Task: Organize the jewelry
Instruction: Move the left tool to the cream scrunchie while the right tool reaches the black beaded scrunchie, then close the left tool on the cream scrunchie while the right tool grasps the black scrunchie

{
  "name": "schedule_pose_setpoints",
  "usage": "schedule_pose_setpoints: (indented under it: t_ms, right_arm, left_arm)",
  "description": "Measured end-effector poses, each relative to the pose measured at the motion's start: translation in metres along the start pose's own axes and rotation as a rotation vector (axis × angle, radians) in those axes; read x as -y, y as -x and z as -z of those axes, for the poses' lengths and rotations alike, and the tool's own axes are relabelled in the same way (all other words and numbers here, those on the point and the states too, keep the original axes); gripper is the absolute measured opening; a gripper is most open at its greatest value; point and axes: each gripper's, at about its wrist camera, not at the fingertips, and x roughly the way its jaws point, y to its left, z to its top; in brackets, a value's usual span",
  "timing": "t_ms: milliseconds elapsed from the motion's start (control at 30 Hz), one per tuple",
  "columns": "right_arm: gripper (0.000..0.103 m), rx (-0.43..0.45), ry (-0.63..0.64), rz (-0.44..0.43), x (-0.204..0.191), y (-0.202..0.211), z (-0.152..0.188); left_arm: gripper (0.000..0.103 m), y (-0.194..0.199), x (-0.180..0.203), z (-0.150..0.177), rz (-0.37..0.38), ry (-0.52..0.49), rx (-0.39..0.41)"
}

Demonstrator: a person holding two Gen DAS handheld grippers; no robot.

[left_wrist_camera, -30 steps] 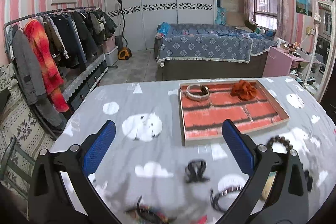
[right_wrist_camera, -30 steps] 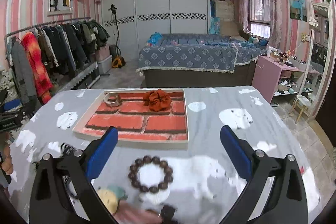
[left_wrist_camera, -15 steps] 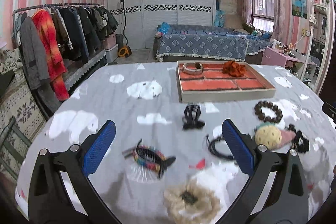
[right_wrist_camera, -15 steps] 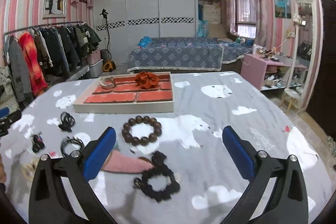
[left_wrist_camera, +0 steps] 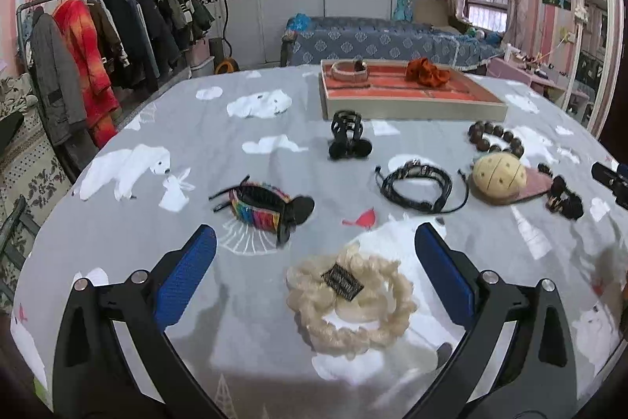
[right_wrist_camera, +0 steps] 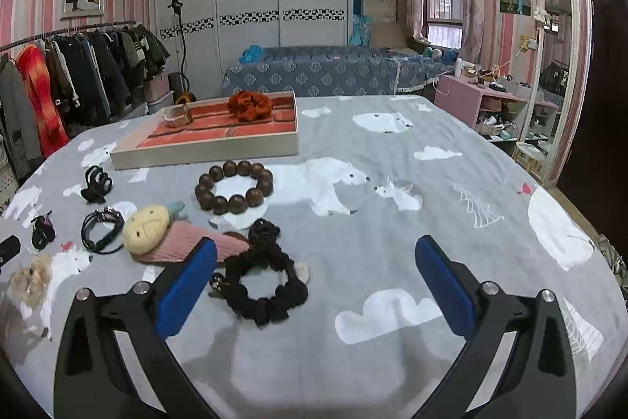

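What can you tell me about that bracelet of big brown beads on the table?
The bead bracelet is a closed ring of large, round, dark brown beads, glossy like polished wood. It lies flat on the grey bear-print cloth, just in front of the tray and apart from it. Nothing appears to touch it; the pineapple clip and the black scrunchie lie nearby. The left wrist view shows it too.

Open right gripper (right_wrist_camera: 314, 277) above black scrunchie (right_wrist_camera: 262, 286), wooden bead bracelet (right_wrist_camera: 234, 187), tray (right_wrist_camera: 212, 147) beyond
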Motion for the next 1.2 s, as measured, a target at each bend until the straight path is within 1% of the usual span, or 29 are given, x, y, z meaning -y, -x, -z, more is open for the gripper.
schedule_pose_setpoints:
  t_ms: [67, 133, 200, 300, 433, 500, 667, 733, 800, 867, 967, 1000, 1033, 1100, 1133, 1200]
  right_arm:
    - [0.097, -0.012, 0.005, -0.001, 0.0, -0.003, 0.002]
    - [0.09, -0.02, 0.005, -0.007, 0.0, -0.004, 0.002]
    - [0.089, -0.03, 0.005, -0.007, -0.001, -0.006, 0.003]
    - [0.085, -0.042, 0.011, -0.009, -0.002, -0.008, 0.003]
    - [0.08, -0.07, 0.016, -0.012, -0.003, -0.013, 0.004]
    - [0.078, -0.082, 0.02, -0.015, -0.004, -0.015, 0.004]
    - [0.069, -0.139, 0.026, -0.022, -0.006, -0.026, 0.004]
    - [0.066, -0.166, 0.028, -0.026, -0.007, -0.031, 0.005]
    - [0.065, -0.188, 0.034, -0.031, -0.008, -0.035, 0.006]
    - [0.065, -0.218, 0.048, -0.034, -0.011, -0.041, 0.007]
    - [0.061, -0.267, 0.069, -0.036, -0.016, -0.051, 0.01]
    - [0.059, -0.277, 0.073, -0.038, -0.017, -0.053, 0.01]
    - [0.056, -0.282, 0.075, -0.039, -0.017, -0.054, 0.011]
    - [0.052, -0.289, 0.074, -0.042, -0.018, -0.056, 0.012]
    - [0.049, -0.291, 0.073, -0.045, -0.017, -0.056, 0.011]
    - [0.045, -0.298, 0.07, -0.057, -0.018, -0.057, 0.011]
  left_arm:
    - [0.098, -0.004, -0.001, 0.004, 0.002, 0.005, -0.029]
    - [0.098, -0.004, -0.001, 0.006, 0.005, 0.007, -0.033]
    - [0.098, -0.003, -0.001, 0.007, -0.001, 0.004, -0.038]
    - [0.097, -0.003, -0.002, 0.011, -0.008, 0.002, -0.048]
    - [0.093, -0.006, -0.007, 0.015, -0.002, 0.015, -0.077]
    - [0.093, -0.006, -0.009, 0.017, 0.001, 0.019, -0.086]
    - [0.093, -0.008, -0.013, 0.019, 0.003, 0.031, -0.102]
    - [0.088, -0.01, -0.014, 0.02, 0.01, 0.032, -0.112]
    - [0.086, -0.012, -0.013, 0.021, 0.015, 0.028, -0.127]
    - [0.081, -0.013, -0.01, 0.022, 0.022, 0.018, -0.132]
    - [0.07, -0.019, -0.009, 0.022, 0.031, 0.017, -0.159]
    - [0.062, -0.021, -0.01, 0.022, 0.04, 0.022, -0.17]
    - [0.058, -0.022, -0.011, 0.022, 0.051, 0.025, -0.178]
    - [0.055, -0.024, -0.009, 0.022, 0.06, 0.024, -0.183]
    - [0.052, -0.025, -0.008, 0.021, 0.061, 0.019, -0.183]
    - [0.045, -0.026, -0.006, 0.021, 0.072, 0.009, -0.187]
